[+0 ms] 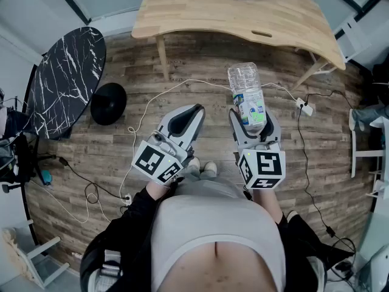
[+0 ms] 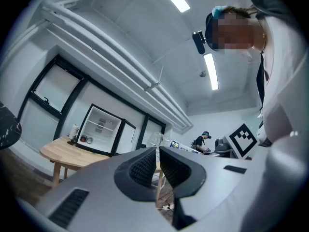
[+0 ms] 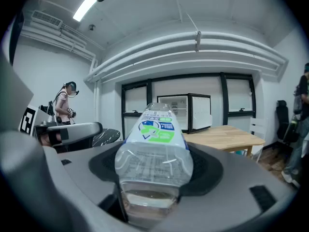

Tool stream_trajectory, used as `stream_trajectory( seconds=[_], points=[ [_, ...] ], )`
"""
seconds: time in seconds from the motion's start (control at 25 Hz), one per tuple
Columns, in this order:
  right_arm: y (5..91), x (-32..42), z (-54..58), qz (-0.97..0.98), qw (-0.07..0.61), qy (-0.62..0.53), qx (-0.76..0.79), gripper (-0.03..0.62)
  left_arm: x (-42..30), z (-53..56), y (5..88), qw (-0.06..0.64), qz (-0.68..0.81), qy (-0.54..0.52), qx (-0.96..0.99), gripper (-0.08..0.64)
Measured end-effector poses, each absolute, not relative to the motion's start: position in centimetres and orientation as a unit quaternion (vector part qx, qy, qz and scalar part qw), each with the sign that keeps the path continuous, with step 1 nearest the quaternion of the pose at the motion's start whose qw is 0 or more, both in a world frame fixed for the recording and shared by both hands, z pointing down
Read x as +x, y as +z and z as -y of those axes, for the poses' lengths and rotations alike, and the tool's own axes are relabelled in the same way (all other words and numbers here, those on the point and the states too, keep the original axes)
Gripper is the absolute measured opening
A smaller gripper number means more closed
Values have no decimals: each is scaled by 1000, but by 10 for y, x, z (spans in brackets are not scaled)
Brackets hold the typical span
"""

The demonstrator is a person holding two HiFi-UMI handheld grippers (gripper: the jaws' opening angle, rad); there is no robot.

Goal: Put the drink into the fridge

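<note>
The drink is a clear plastic water bottle with a blue and green label. My right gripper is shut on its lower body, and its capped end points away from me. In the right gripper view the bottle fills the space between the jaws of the right gripper. My left gripper is beside it at the left, shut and empty, with its pads nearly touching. The small fridge stands on the wooden table with its door open. It is also in the left gripper view, as the fridge.
The wooden table lies ahead across the plank floor. A black marble table and a round black base are at the left. Cables and a power strip lie on the floor. A white chair is at the right. Another person stands farther off.
</note>
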State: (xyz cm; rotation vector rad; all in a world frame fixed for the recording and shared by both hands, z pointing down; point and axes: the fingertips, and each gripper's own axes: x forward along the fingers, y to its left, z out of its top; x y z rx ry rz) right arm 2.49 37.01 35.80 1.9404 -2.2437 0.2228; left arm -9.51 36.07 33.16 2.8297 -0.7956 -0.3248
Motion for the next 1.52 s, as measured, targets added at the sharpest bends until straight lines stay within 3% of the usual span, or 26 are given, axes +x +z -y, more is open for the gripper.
stream_trajectory(
  seconds=[1.52],
  points=[
    [367, -3, -358, 749, 68, 105, 651, 342, -118, -345, 333, 81, 258, -107, 957, 29]
  ],
)
